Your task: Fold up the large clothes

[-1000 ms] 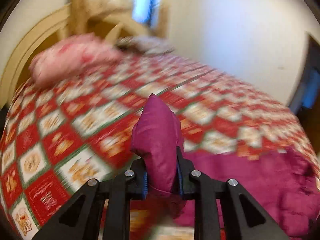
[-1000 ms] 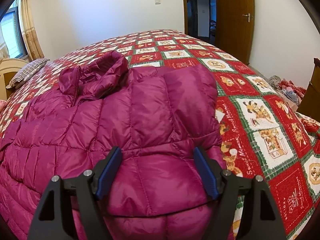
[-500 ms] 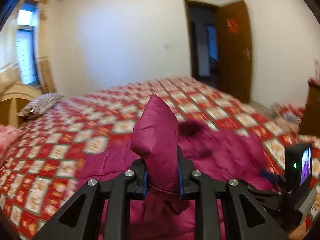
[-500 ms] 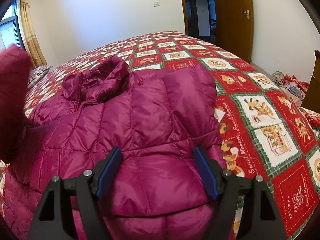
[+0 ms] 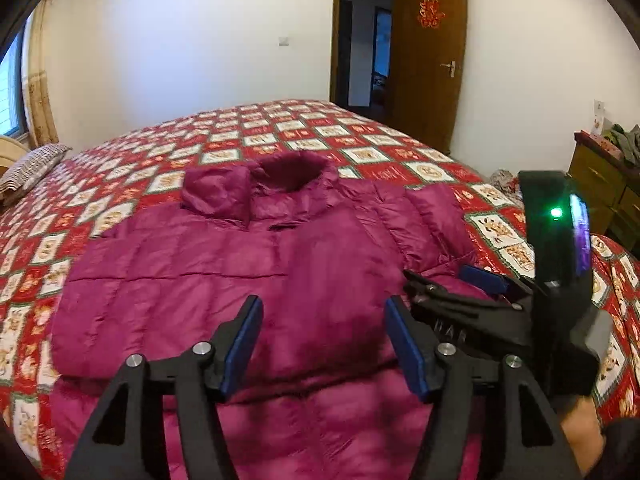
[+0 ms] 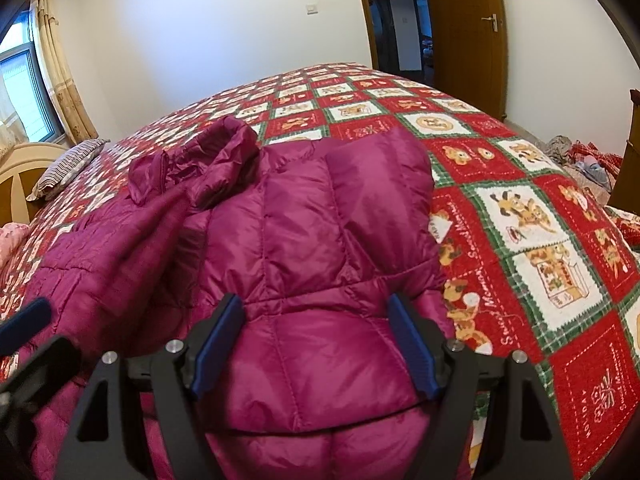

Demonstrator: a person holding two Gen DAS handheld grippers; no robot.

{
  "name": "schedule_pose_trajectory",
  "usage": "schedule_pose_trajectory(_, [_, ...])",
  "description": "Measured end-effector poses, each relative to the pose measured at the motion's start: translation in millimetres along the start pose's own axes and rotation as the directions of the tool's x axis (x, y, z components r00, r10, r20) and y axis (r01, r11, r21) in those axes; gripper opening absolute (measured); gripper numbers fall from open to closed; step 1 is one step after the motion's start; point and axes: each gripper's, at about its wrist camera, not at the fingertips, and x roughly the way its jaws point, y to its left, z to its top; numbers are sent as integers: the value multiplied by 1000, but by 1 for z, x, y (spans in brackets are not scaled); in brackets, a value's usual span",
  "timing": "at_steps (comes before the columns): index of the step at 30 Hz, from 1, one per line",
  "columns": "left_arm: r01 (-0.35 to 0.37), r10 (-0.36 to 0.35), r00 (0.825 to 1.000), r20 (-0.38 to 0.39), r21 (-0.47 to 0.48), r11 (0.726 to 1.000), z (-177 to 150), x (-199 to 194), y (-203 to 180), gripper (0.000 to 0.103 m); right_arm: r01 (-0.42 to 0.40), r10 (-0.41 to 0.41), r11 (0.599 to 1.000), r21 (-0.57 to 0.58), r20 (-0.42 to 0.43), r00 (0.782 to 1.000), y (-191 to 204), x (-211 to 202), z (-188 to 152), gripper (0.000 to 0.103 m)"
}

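Note:
A magenta quilted puffer jacket (image 5: 224, 264) lies spread on the bed, its hood (image 5: 216, 196) bunched at the far end. A sleeve lies folded across its body (image 5: 332, 272). My left gripper (image 5: 322, 344) is open and empty, just above the jacket's middle. My right gripper (image 6: 316, 344) is open, its fingers either side of a puffy fold of the jacket (image 6: 320, 240) without closing on it. The right gripper also shows in the left wrist view (image 5: 480, 300), close on the right. The tip of the left gripper shows at the left edge of the right wrist view (image 6: 24, 320).
The bed has a red, white and green patchwork quilt (image 5: 360, 156). A striped pillow (image 5: 28, 172) and wooden headboard (image 6: 16, 176) are at far left. A brown door (image 5: 432, 64) stands open behind. A wooden dresser (image 5: 608, 192) and clothes on the floor (image 6: 580, 156) are at right.
My left gripper swung the sleeve it held from the left side over the jacket and let it go. It now stands open. The right gripper stayed open in place.

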Motion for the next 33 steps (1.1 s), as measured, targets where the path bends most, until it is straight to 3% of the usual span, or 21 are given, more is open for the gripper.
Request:
schedule_pose_trajectory(5, [-45, 48, 997, 52, -68, 997, 2, -35, 43, 73, -3, 3, 1000, 4, 1, 1000, 0, -1, 1, 78])
schedule_pose_trajectory(7, [-118, 123, 990, 61, -79, 990, 5, -42, 64, 76, 19, -19, 1000, 0, -3, 1000, 2, -8, 1, 77])
schedule_pose_trajectory(8, [-169, 174, 983, 55, -83, 982, 6, -43, 75, 76, 26, -26, 1000, -9, 2, 1000, 4, -14, 2, 71])
schedule_pose_trajectory(10, [-284, 287, 957, 33, -90, 955, 7, -39, 95, 76, 37, -35, 999, -19, 75, 997, 11, -40, 3, 62])
schedule_pose_trajectory(13, [-411, 411, 911, -29, -117, 904, 8, -19, 122, 76, -36, 42, 998, -47, 154, 987, 34, -70, 11, 62])
schedule_pose_trajectory(16, [-517, 508, 856, -95, -132, 846, 7, 4, 139, 76, -87, 106, 984, -153, 121, 987, 74, -69, 25, 60])
schedule_pose_trajectory(18, [-546, 531, 837, -135, -129, 828, 5, 18, 144, 76, -100, 120, 975, -196, 93, 988, 92, -58, 28, 58])
schedule_pose_trajectory(21, [-572, 558, 818, -140, -96, 815, -1, 31, 142, 76, -110, 112, 968, -225, -2, 994, 104, -28, 25, 39])
schedule_pose_trajectory(25, [-586, 573, 808, -138, -77, 807, -9, 40, 144, 76, -80, 58, 972, -221, -105, 993, 99, 9, 10, 37])
schedule_pose_trajectory(33, [-569, 548, 814, -191, -74, 819, -19, 62, 148, 76, -51, 21, 961, -270, -112, 993, 91, 21, -5, 37])
